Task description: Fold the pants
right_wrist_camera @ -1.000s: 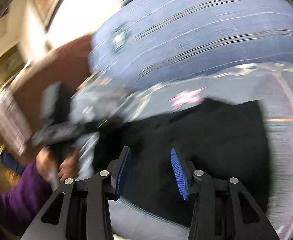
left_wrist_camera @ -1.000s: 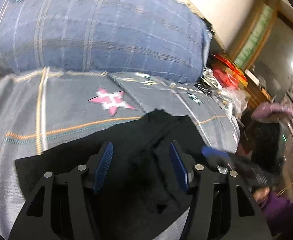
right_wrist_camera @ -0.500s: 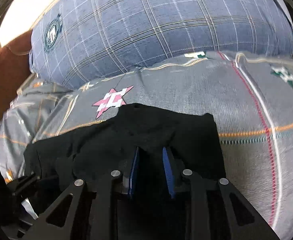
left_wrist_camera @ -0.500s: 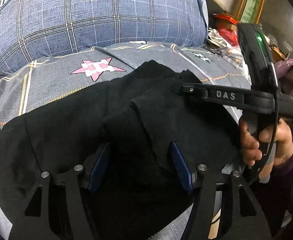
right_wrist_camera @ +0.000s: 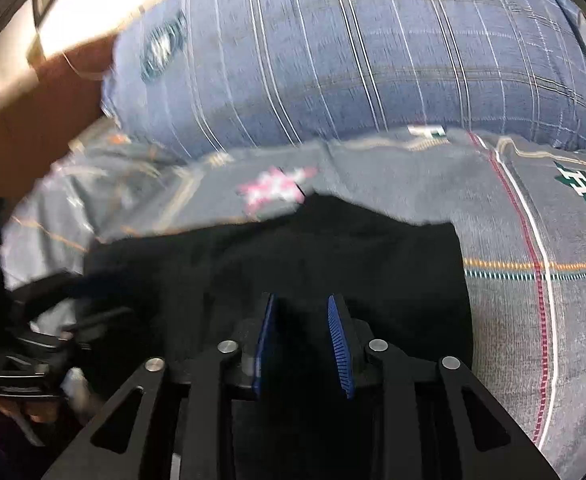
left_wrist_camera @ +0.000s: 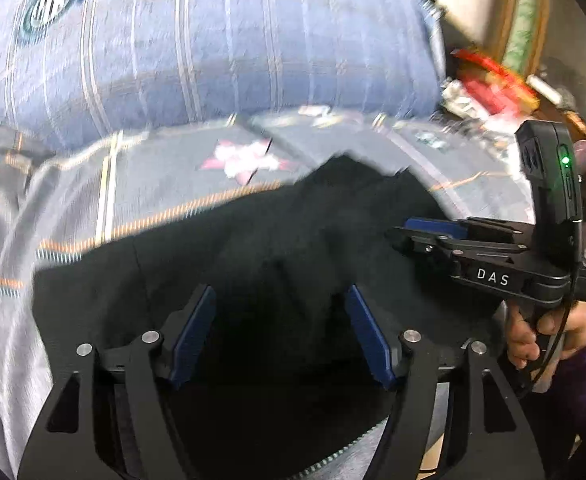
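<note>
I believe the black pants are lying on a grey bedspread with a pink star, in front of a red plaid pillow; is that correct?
Not quite: the pillow is blue plaid, not red, as the right wrist view shows. The black pants do lie on the grey bedspread with the pink star, in front of that pillow.

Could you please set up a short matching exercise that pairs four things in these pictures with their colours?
Things:
1. pants
2. big pillow
3. star on the bedspread
4. small light on the right gripper

Colours:
a. green
b. black
c. pink and white
d. blue plaid

Right pairs: 1-b, 2-d, 3-c, 4-a
</note>
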### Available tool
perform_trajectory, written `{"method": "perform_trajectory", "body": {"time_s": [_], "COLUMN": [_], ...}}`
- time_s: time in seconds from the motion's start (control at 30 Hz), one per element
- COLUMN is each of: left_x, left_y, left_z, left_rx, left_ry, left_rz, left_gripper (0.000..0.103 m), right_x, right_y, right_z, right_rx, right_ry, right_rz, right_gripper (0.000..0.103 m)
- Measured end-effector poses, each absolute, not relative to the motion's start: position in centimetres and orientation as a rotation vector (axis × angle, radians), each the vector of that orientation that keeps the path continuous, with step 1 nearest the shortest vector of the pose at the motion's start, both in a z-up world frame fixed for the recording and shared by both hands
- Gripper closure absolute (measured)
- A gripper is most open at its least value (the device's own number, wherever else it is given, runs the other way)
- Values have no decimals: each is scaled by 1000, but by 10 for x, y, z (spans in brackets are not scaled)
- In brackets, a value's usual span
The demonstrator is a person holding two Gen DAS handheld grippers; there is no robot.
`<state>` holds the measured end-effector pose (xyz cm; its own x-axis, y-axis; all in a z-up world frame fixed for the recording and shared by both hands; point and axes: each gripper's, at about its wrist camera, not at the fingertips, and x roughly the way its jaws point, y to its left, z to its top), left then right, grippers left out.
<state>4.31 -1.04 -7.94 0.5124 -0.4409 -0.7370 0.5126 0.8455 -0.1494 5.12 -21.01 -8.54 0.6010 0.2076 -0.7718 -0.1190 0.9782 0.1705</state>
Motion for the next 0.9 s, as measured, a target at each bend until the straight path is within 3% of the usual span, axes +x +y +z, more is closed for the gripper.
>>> {"method": "perform_trajectory", "body": {"time_s": [0.07, 0.2, 0.4, 0.5, 0.77, 0.9], "left_x": [50, 45, 43, 40, 24, 5], "left_y": [-13, -17, -20, -22, -10, 28], "left_z": [-92, -94, -100, -102, -88, -67], "left_rx": [95, 116, 99, 102, 65, -18], "left_ry": [916, 901, 904, 909, 908, 773], "left_rz": [-542, -539, -489, -494, -464, -291], "left_gripper": [34, 19, 9, 0, 0, 0], "right_x": [50, 49, 40, 48, 47, 48], "right_y": [-209, -208, -210, -207, -195, -202], "right_z": [-84, -83, -66, -81, -87, -82], "right_rx": [101, 92, 98, 62, -34, 31], "right_ry": [889, 883, 783, 879, 851, 864], "right_rz": [186, 184, 183, 155, 145, 150], "right_gripper": [71, 69, 69, 67, 57, 56]}}
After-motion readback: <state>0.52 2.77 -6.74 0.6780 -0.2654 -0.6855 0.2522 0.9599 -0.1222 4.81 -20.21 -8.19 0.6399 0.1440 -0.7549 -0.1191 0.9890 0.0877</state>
